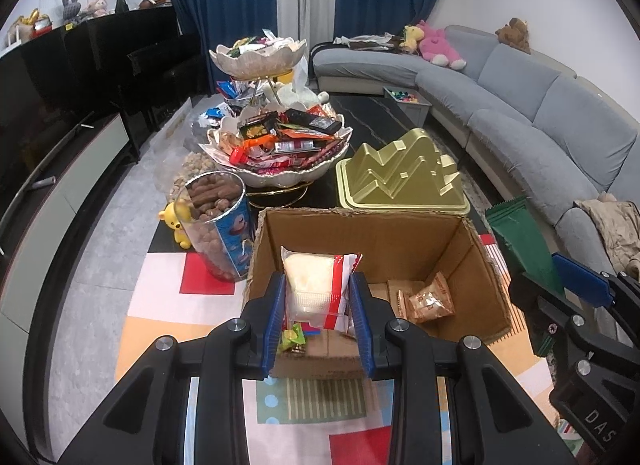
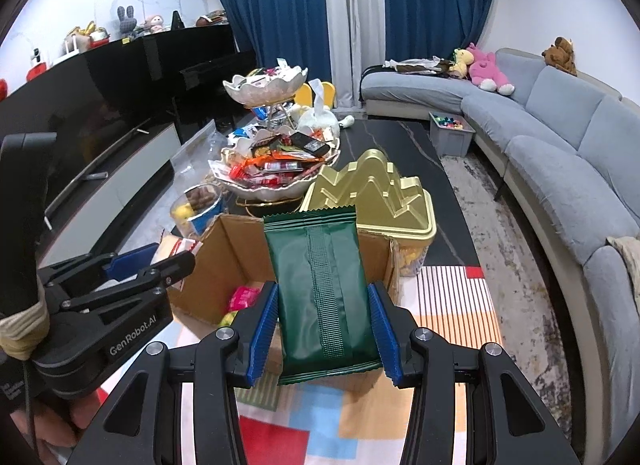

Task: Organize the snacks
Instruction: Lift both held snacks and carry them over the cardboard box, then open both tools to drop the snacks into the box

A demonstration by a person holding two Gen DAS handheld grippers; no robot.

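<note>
My left gripper [image 1: 318, 305] is shut on a white and red bread packet [image 1: 316, 285] and holds it over the near part of an open cardboard box [image 1: 368, 237]. Orange snack packets [image 1: 428, 301] and a small green candy [image 1: 292, 339] lie in the box. My right gripper [image 2: 322, 323] is shut on a dark green packet [image 2: 324, 289], held above the box's near edge [image 2: 228, 245]. The right gripper and its green packet [image 1: 520, 241] show at the right of the left wrist view. The left gripper [image 2: 132, 265] shows at the left of the right wrist view.
Behind the box stand a gold mountain-shaped lidded container [image 1: 404, 177], a clear tub of brown snacks [image 1: 220, 225] and a two-tier white bowl stand heaped with snacks [image 1: 280, 145]. A grey sofa [image 1: 520, 105] curves along the right. A TV cabinet [image 1: 60, 185] lines the left.
</note>
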